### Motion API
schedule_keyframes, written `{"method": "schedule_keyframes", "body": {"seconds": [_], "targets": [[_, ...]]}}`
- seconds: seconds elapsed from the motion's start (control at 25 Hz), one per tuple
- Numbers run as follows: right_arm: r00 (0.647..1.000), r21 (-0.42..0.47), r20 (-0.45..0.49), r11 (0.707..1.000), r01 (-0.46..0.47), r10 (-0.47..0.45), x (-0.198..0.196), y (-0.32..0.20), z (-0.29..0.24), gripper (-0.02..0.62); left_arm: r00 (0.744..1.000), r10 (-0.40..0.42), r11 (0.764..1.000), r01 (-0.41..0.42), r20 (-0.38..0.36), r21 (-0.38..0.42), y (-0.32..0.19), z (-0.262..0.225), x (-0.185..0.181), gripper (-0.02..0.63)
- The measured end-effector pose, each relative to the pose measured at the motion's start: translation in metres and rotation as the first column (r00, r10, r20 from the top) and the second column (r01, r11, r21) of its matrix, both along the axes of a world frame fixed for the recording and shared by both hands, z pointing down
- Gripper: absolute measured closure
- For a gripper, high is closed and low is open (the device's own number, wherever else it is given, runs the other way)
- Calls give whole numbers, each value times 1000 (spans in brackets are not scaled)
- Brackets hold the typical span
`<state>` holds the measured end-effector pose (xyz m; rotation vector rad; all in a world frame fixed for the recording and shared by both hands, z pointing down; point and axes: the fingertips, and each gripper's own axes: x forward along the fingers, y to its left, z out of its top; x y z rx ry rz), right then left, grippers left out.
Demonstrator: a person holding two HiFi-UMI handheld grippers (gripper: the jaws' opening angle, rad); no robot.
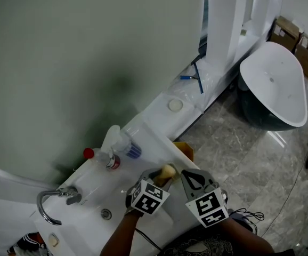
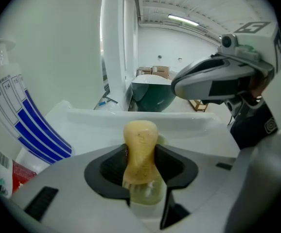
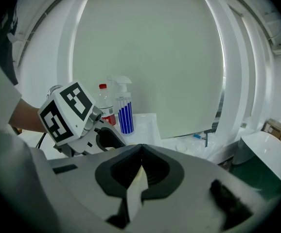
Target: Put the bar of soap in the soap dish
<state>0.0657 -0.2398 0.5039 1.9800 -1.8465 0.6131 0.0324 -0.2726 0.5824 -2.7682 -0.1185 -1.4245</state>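
The left hand-held gripper [image 2: 140,155] clamps the bar of soap [image 2: 140,135], whose long axis points forward, near the spray bottle [image 2: 21,120]. The right hand-held gripper [image 3: 140,152] has its jaws together and holds nothing.

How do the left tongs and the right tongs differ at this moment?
The left tongs grip the yellowish bar of soap, jaws held apart by it; the right tongs are shut on nothing, tips touching. The left tongs sit nearer the spray bottle than the right tongs. Both carry a marker cube.
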Motion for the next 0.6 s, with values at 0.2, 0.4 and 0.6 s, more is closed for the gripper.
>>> {"method": "schedule_keyframes", "body": {"seconds": [0.2,0.4,0.6], "targets": [[1000,1,3,1000,-10,10,2,4,1,584,996,74,997,-73,54,-17,8,3,1,425],[1000,6,4,1000,-11,11,3,5,0,583,985,128,992,-126,116,-31,10,6,0,425],[1000,14,1,1000,-20,20,6,7,-3,583,978,150,989,-146,144,-37,11,8,1,423]]}}
